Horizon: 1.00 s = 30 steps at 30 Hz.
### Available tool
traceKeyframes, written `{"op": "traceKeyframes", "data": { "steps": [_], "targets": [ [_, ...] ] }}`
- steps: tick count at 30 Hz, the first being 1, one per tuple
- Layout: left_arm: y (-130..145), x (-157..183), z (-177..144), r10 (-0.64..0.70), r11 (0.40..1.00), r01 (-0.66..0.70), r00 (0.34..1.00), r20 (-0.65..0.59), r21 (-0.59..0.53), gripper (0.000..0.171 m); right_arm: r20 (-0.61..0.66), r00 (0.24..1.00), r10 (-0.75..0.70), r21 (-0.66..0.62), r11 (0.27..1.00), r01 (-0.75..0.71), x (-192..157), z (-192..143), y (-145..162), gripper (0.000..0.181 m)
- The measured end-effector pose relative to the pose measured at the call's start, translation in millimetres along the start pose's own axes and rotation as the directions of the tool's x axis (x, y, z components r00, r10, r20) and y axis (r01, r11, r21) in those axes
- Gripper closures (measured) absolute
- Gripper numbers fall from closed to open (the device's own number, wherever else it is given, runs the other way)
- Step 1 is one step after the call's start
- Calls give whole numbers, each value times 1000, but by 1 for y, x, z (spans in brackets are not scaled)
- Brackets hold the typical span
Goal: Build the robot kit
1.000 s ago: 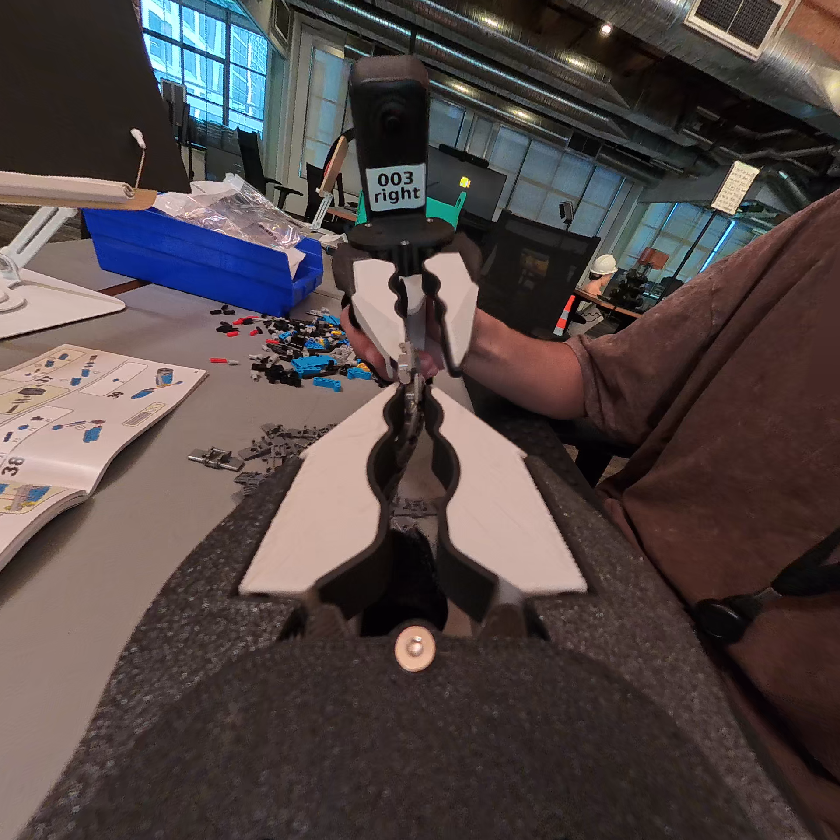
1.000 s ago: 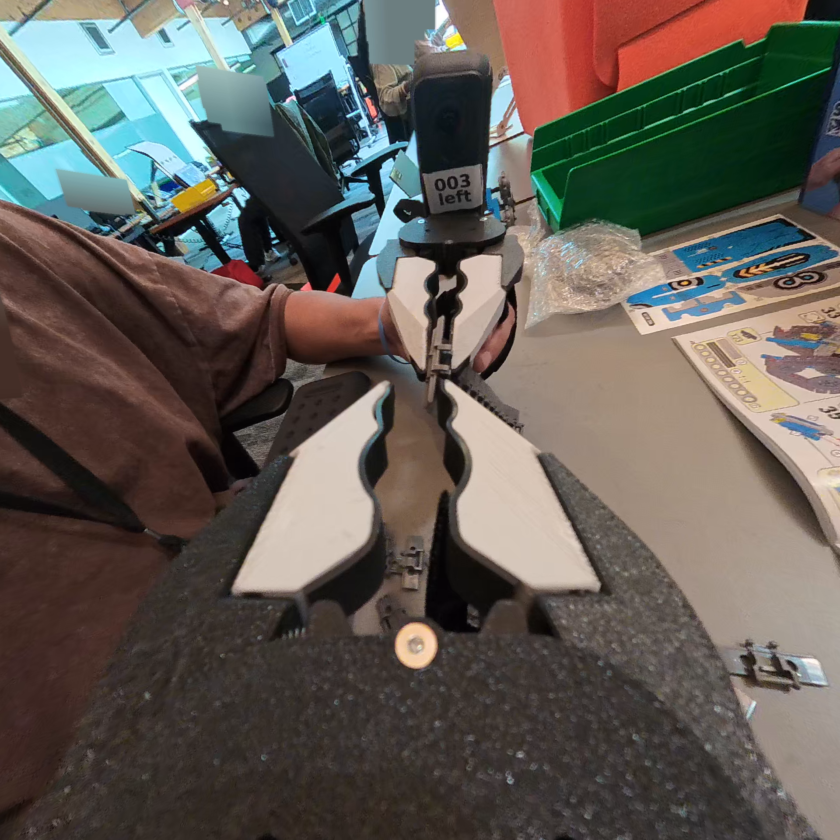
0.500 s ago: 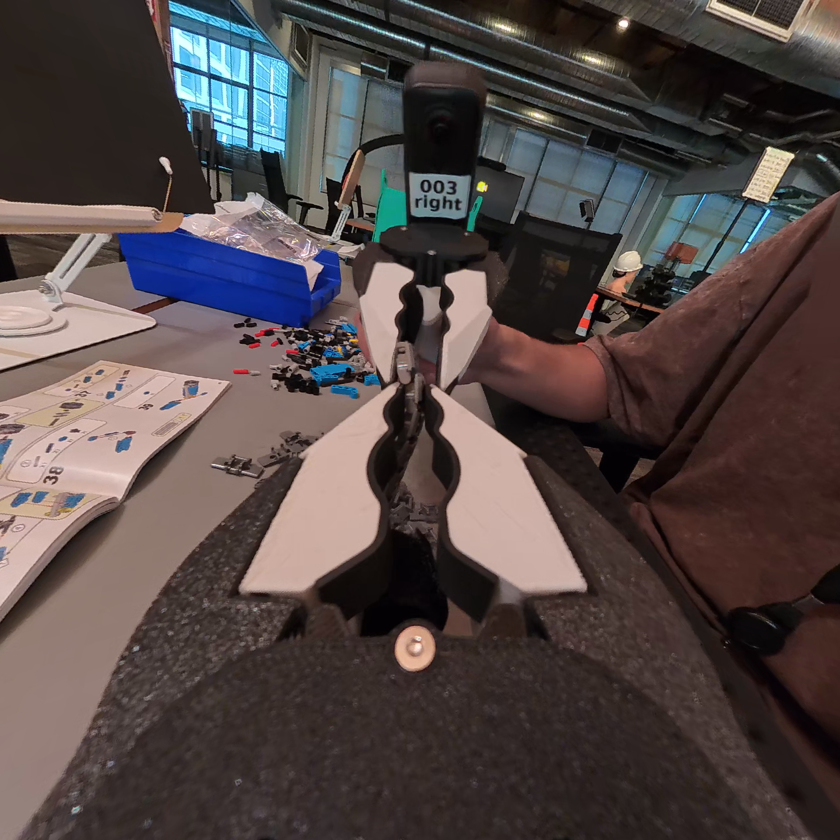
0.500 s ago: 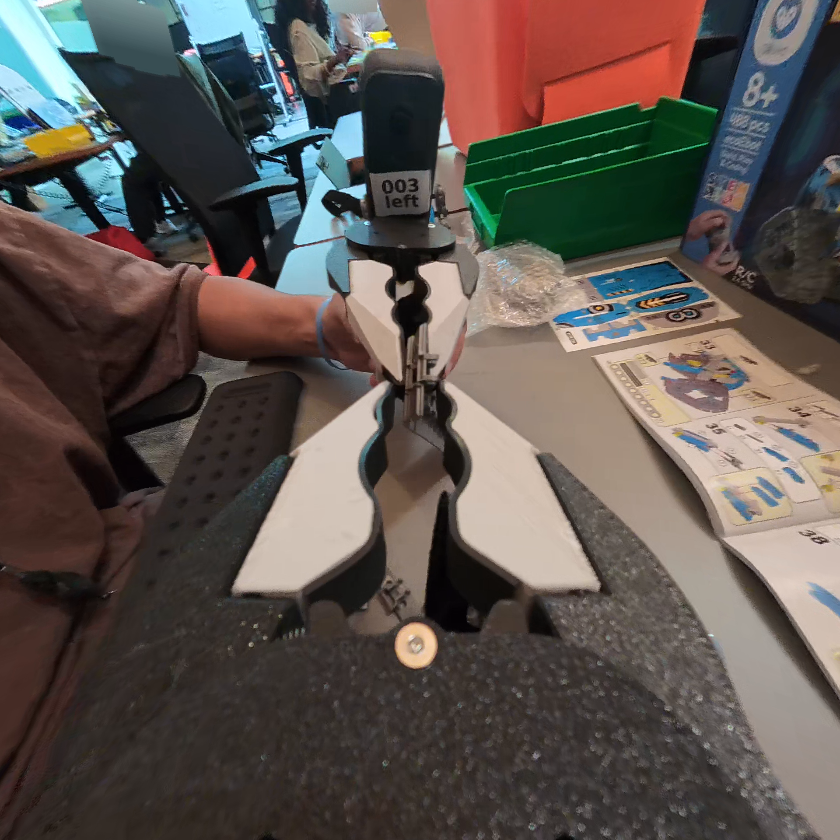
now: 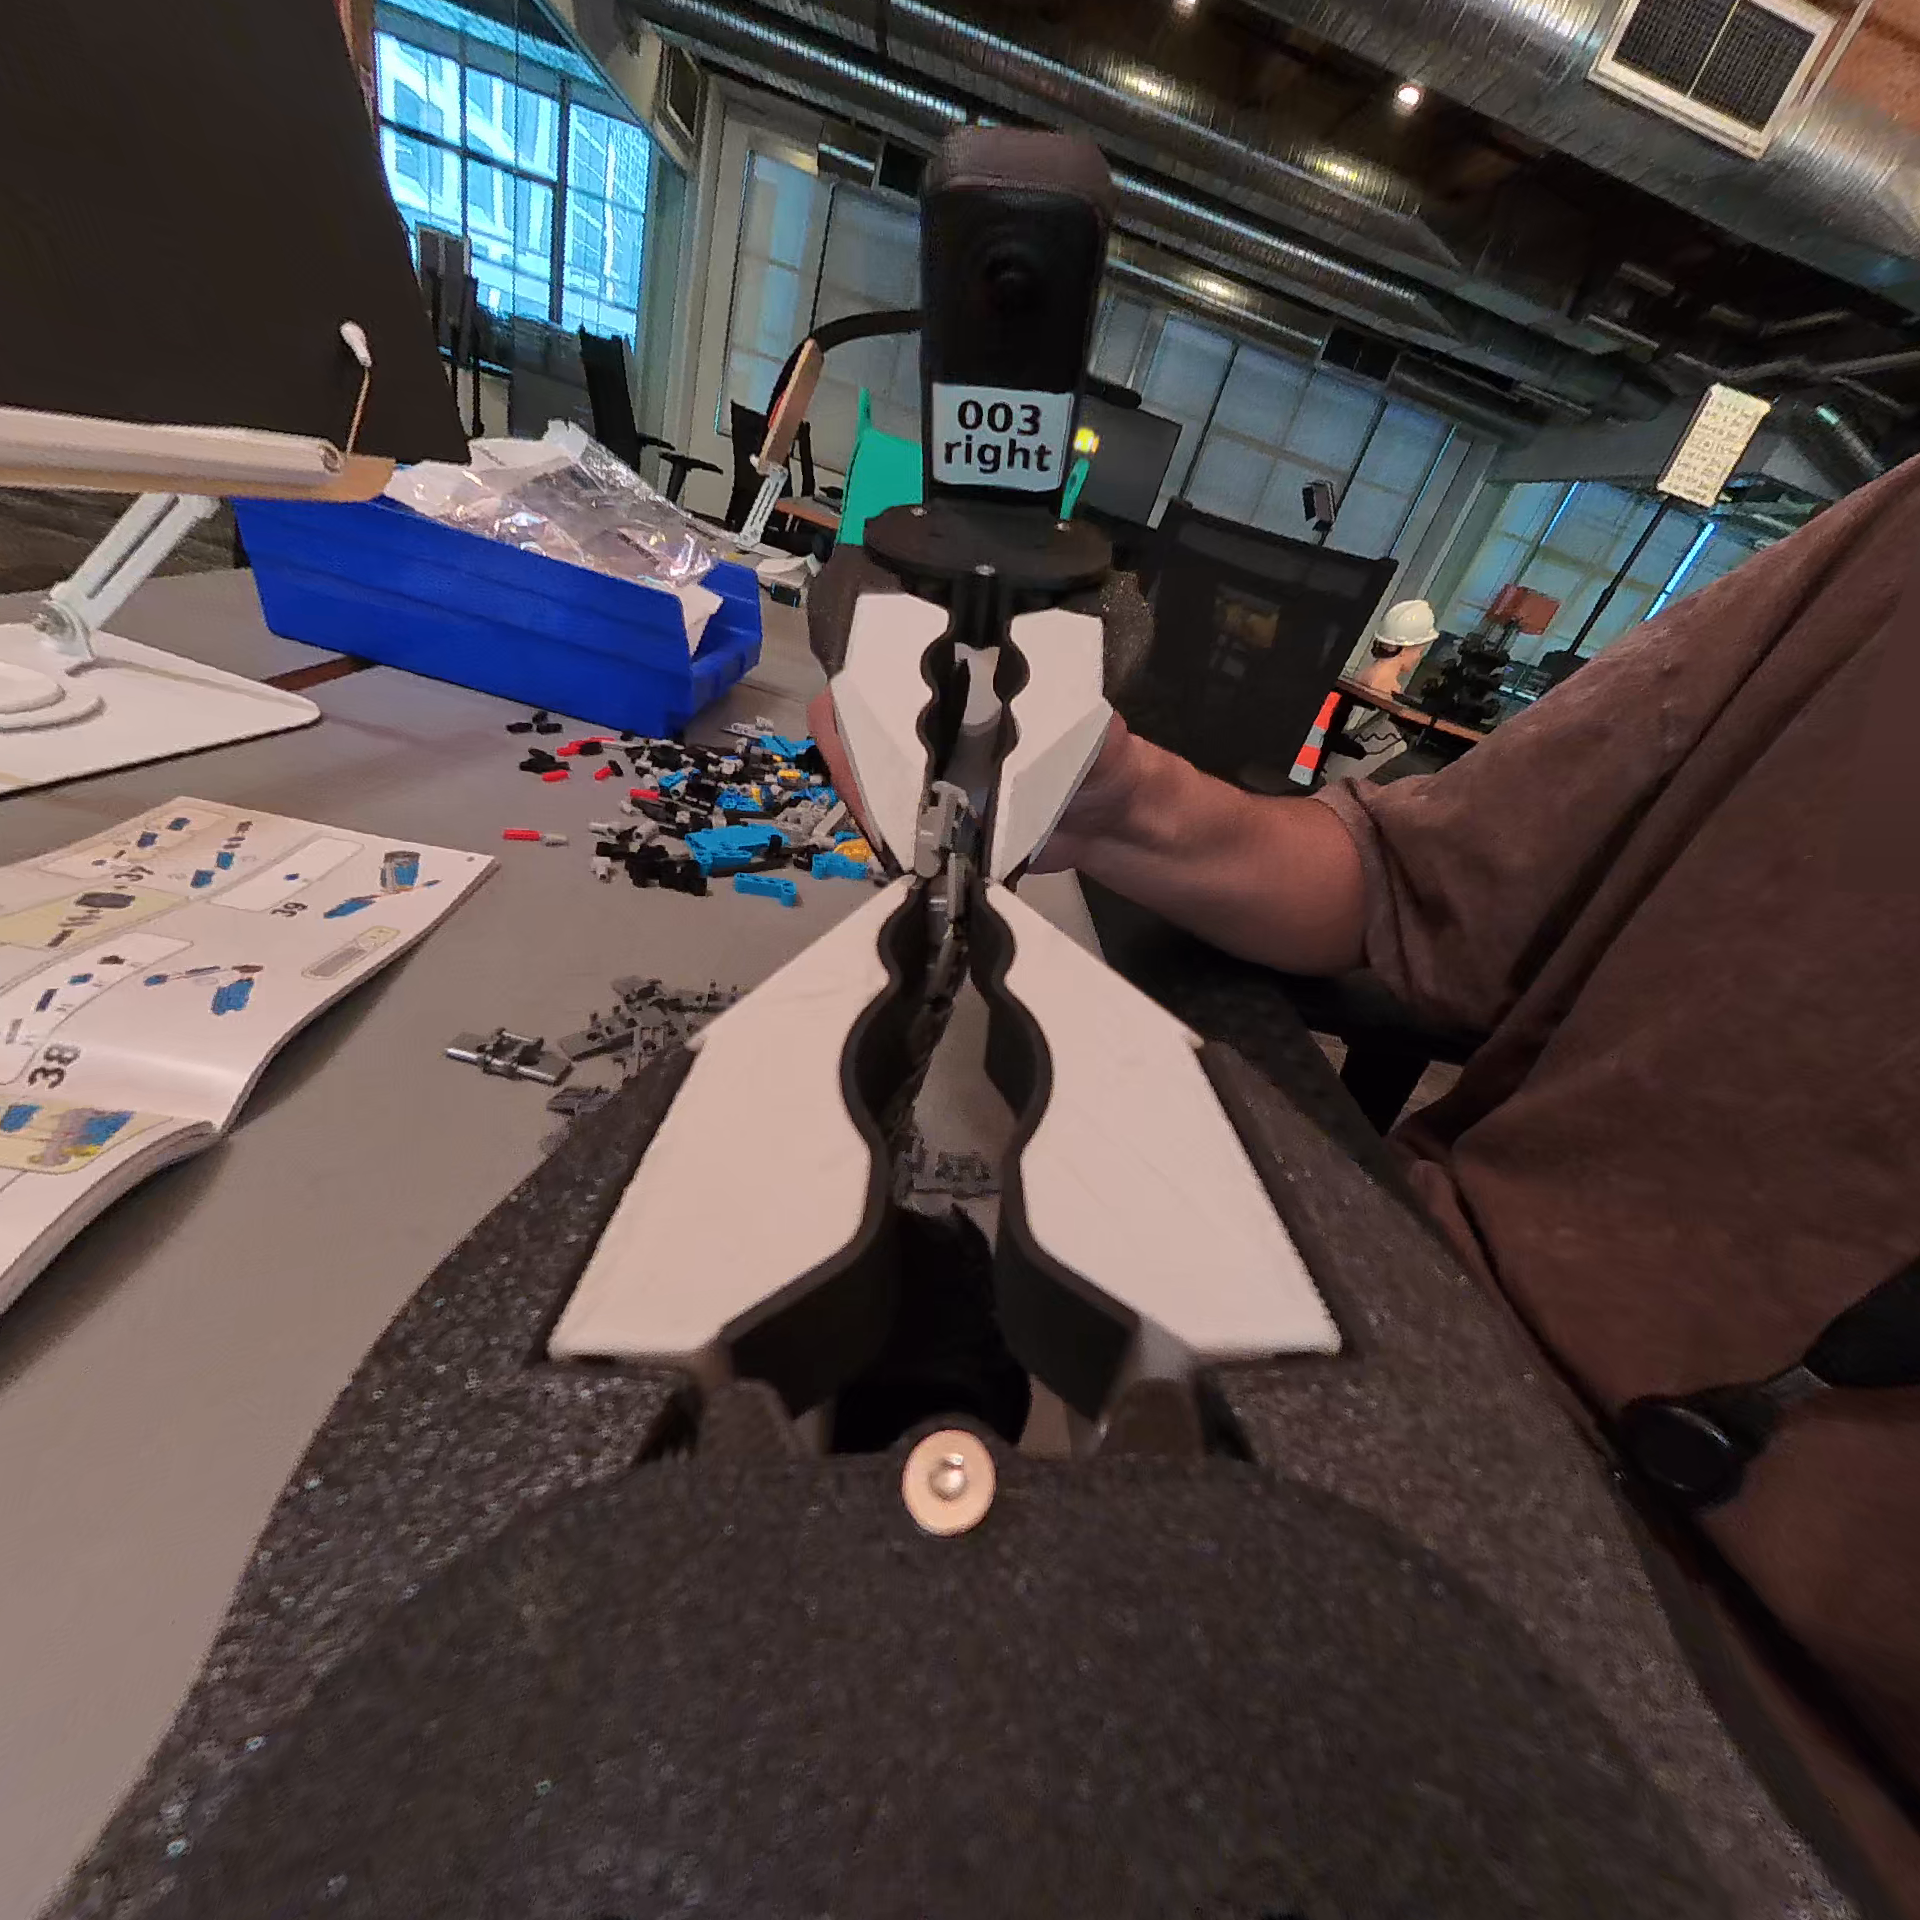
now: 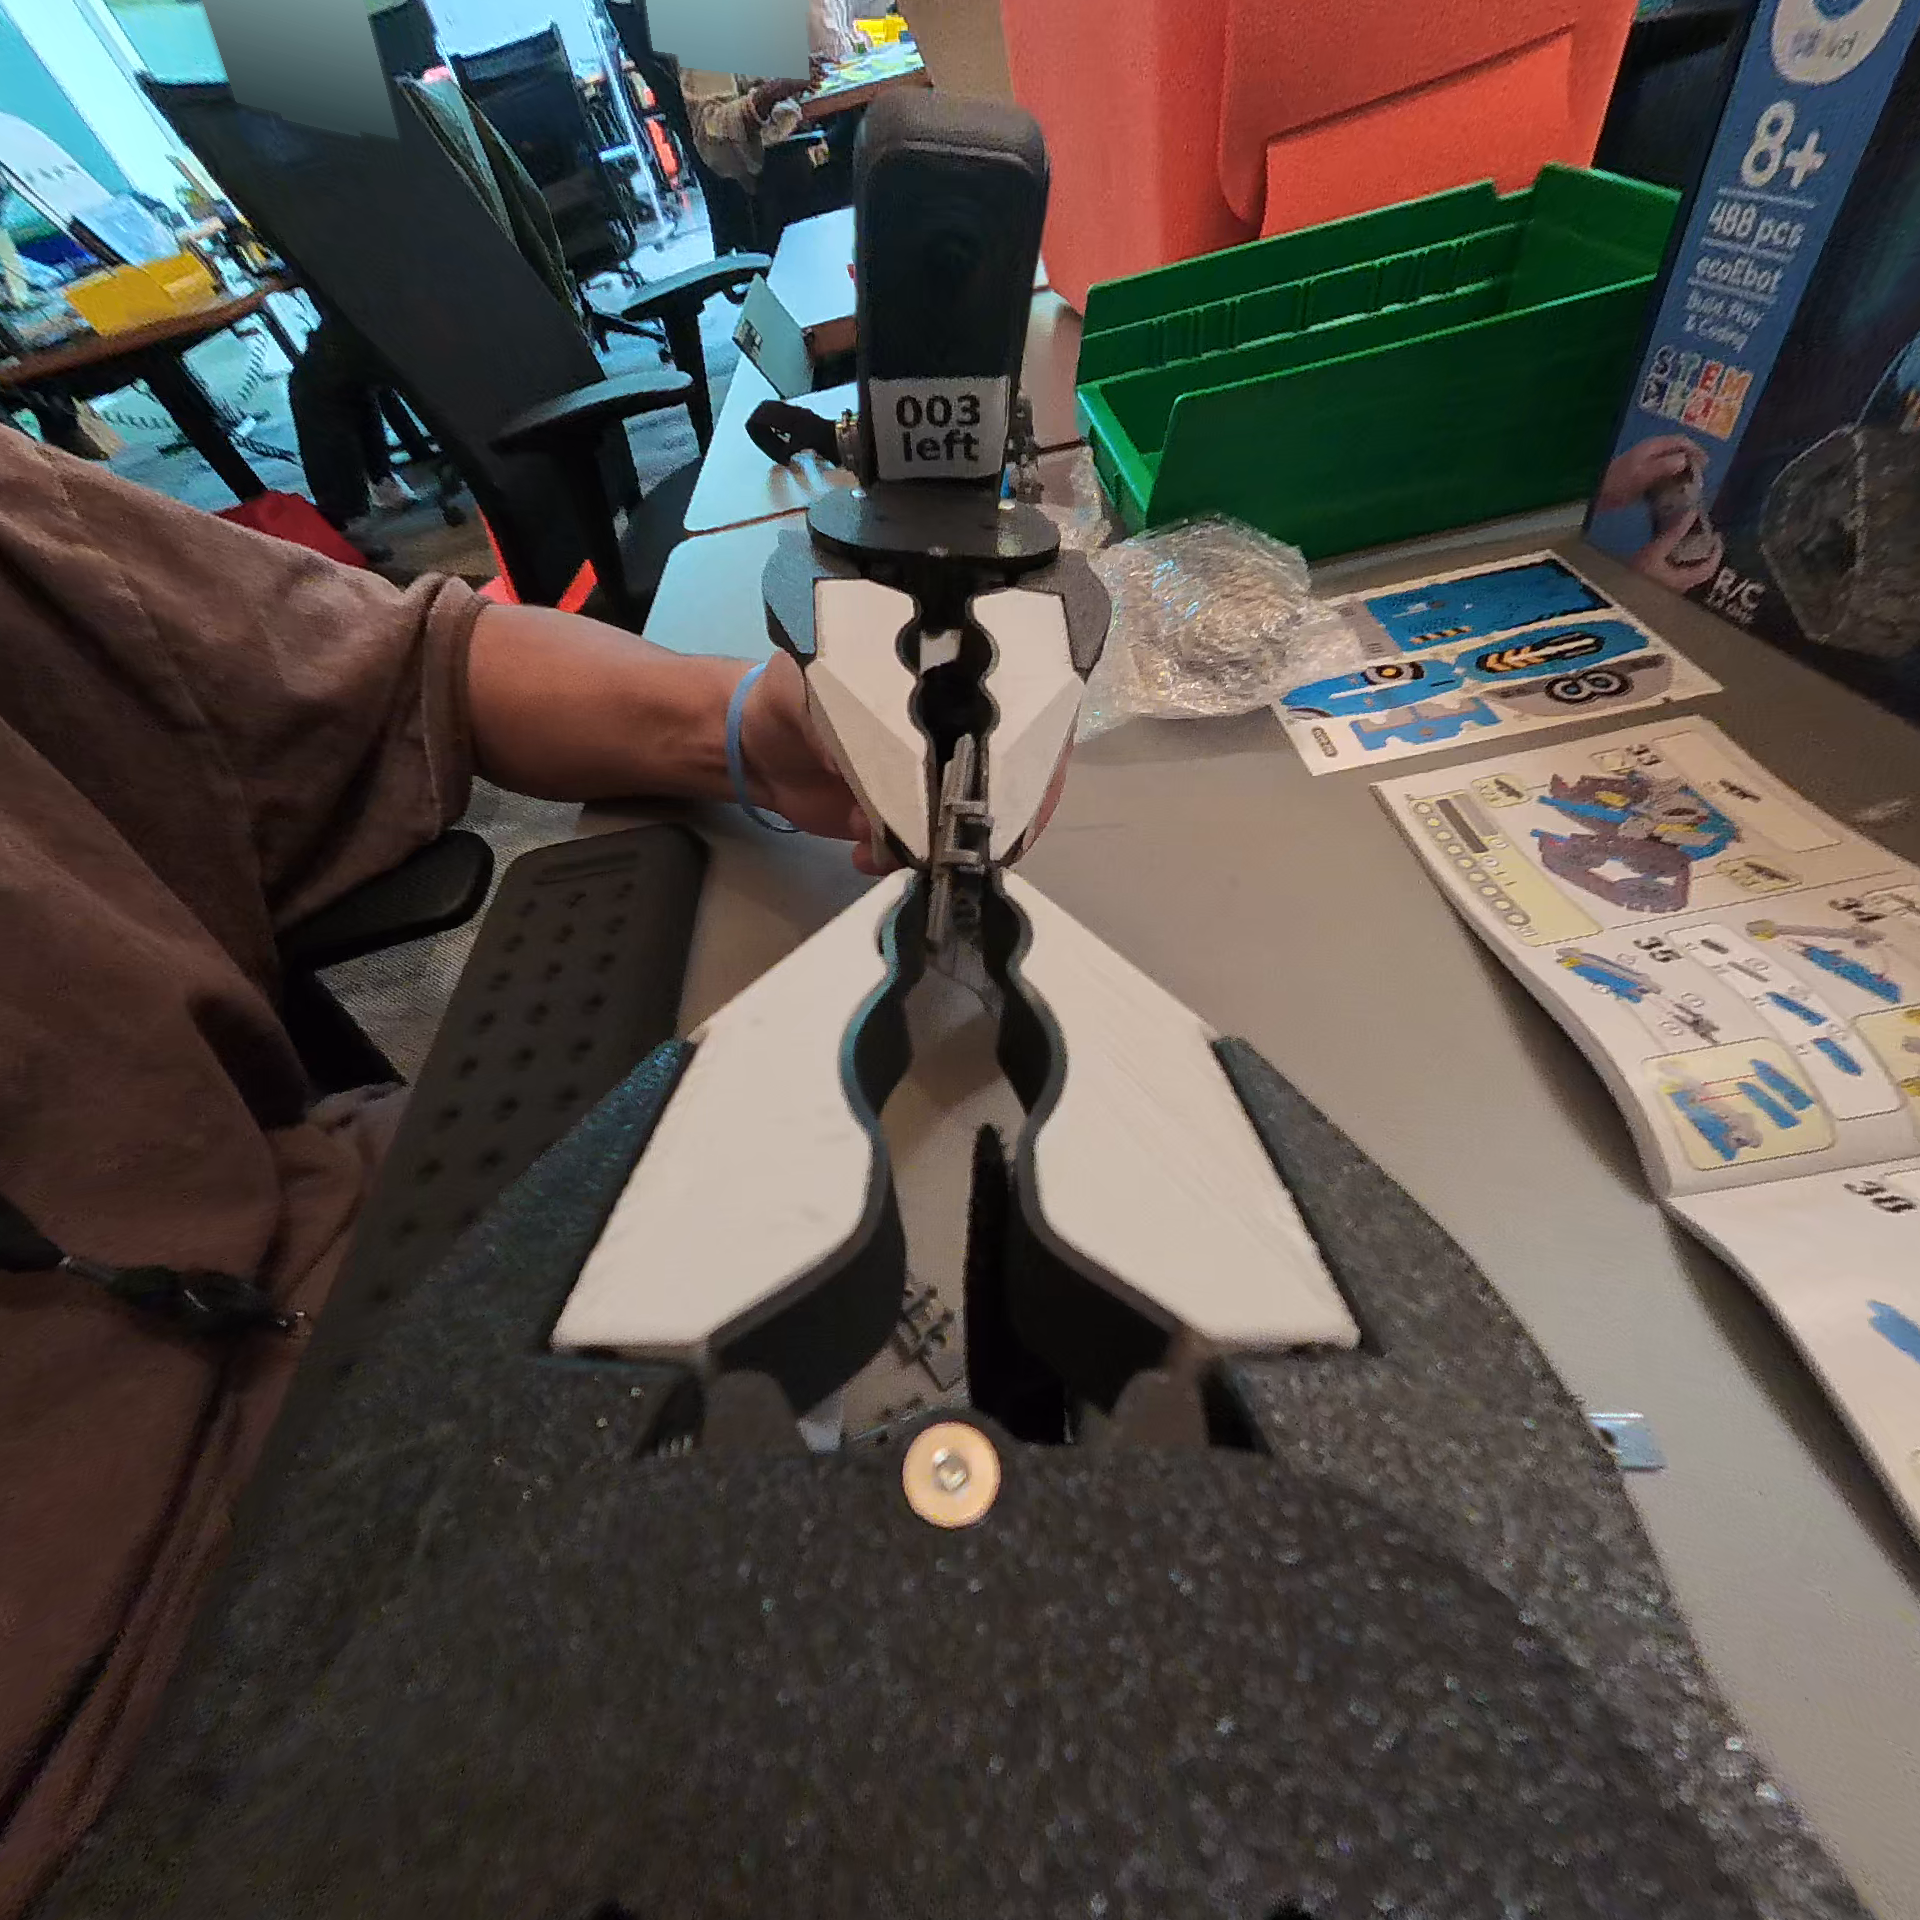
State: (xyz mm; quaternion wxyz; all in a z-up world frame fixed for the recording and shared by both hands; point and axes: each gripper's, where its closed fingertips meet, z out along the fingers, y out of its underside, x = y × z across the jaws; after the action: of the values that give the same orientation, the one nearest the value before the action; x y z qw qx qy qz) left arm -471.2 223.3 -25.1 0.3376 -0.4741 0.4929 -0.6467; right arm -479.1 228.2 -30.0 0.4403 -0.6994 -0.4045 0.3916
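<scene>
The left gripper (image 5: pixel 940 914) and the right gripper (image 6: pixel 951 899) meet tip to tip above the grey table (image 5: pixel 312 1195), and each has its fingers closed on one end of a small grey brick assembly (image 5: pixel 943 831). The piece is thin and long, and it stands almost upright between the two tips.
</scene>
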Motion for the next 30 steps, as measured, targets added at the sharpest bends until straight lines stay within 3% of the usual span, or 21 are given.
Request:
{"op": "traceKeyframes", "data": {
  "steps": [9, 15, 18, 20, 24, 27, 30],
  "targets": [
    [-1, -9, 3, -129, 991, 130, 991, -26, 21, 165, 38, 995, 91, 22, 996, -91, 10, -2, 1, 171],
    [1, -3, 0, -56, 998, 56, 998, -36, -15, 164, 100, 986, 134, 24, 990, -137, 4, 0, 3, 172],
    [0, -13, -1, -111, 994, 111, 994, 22, -9, 145, 128, 978, 167, 35, 984, -173, 5, -2, 2, 172],
    [3, -9, 0, -121, 992, 121, 993, -4, -25, 164, 105, 979, 176, 25, 983, -179, 9, -1, 7, 171],
    [3, -9, 2, -60, 998, 61, 998, 21, -33, 162, 116, 977, 181, 27, 982, -185, 8, -2, 7, 172],
    [4, -10, 2, -52, 998, 53, 998, 27, -42, 147, 137, 976, 169, -2, 985, -170, 2, 1, 10, 172],
    [7, -3, 4, -25, 999, 24, 1000, -4, -47, 162, 120, 981, 155, -35, 988, -152, 0, 8, 16, 172]
  ]
}}
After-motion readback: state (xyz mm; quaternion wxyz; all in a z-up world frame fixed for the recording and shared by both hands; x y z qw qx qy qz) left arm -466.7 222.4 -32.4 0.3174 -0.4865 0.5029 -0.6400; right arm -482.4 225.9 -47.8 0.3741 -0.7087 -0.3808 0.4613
